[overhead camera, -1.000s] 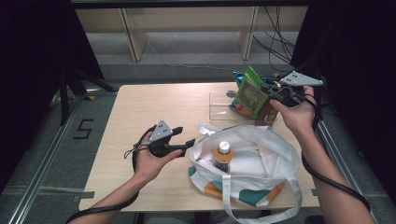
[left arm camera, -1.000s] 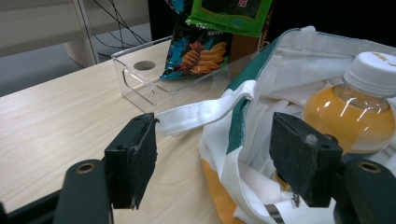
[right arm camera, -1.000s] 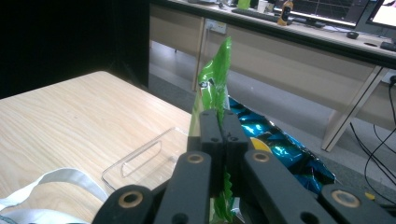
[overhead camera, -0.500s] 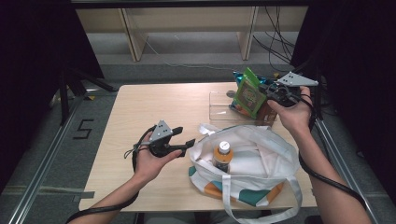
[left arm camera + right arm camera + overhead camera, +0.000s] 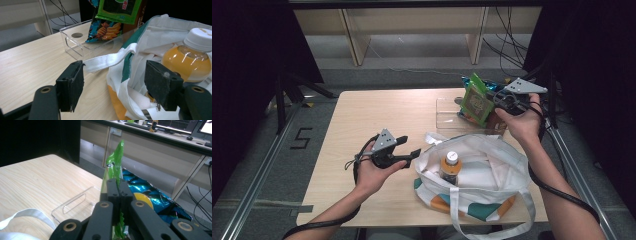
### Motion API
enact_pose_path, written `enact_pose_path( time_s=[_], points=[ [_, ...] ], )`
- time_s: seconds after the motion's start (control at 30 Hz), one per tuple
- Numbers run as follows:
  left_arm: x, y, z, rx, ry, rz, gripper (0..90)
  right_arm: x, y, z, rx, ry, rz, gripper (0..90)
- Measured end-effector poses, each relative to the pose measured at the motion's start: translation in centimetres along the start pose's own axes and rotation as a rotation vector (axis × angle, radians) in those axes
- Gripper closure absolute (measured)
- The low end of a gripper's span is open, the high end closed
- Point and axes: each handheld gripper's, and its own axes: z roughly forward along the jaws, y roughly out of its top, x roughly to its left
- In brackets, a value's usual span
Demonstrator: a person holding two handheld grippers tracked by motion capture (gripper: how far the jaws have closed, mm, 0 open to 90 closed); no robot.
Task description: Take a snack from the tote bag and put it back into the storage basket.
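While the right claw (image 5: 117, 195) is clamped flat on a green snack packet (image 5: 477, 102), the packet is held upright over a clear tray (image 5: 449, 112) at the bench's (image 5: 377, 115) far right. Its print cannot be read. The left claw (image 5: 117, 87) is held wide open, empty, beside a white tote bag (image 5: 492, 170) holding an orange drink bottle (image 5: 451, 167).

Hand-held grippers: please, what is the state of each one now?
Left hand-held gripper: open, holding nothing, its jaws on either side of the white tote bag's strap and rim.
Right hand-held gripper: closed on the green snack bag.
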Motion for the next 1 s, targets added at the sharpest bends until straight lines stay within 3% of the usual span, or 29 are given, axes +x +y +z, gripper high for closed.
enact_pose_path(
  time_s=[0.13,0.2,0.3,0.5,0.67,0.87,0.9,0.93,1.0],
  points=[
    [0.0,0.0,0.0,0.0,-0.001,0.001,31.6,0.0,-0.1,0.2,-0.007,-0.008,-0.017,90.0],
    [0.0,0.0,0.0,-0.001,-0.001,0.0,31.6,0.1,-0.2,0.3,-0.004,-0.005,0.002,90.0],
    [0.0,0.0,0.0,-0.001,-0.001,0.001,31.6,0.0,-0.4,0.5,0.004,0.01,-0.012,90.0],
    [0.0,0.0,0.0,0.0,-0.001,0.001,31.6,0.2,-0.8,0.9,0.002,-0.007,-0.006,90.0],
    [0.0,0.0,0.0,0.0,-0.001,-0.001,31.6,-0.1,-1.1,1.1,0.001,0.005,-0.031,90.0],
    [0.0,0.0,0.0,-0.001,-0.001,0.001,31.6,0.1,-1.5,1.1,0.019,-0.004,-0.004,90.0],
    [0.0,0.0,0.0,-0.002,0.0,-0.001,31.6,-0.1,-1.5,1.2,0.014,-0.011,-0.026,90.0],
    [0.0,0.0,0.0,-0.001,0.0,-0.002,31.6,0.1,-1.6,1.2,0.017,-0.008,-0.005,90.0],
    [0.0,0.0,0.0,0.0,0.0,-0.001,31.6,-0.1,-1.7,1.3,0.011,-0.006,-0.022,90.0]
  ],
)
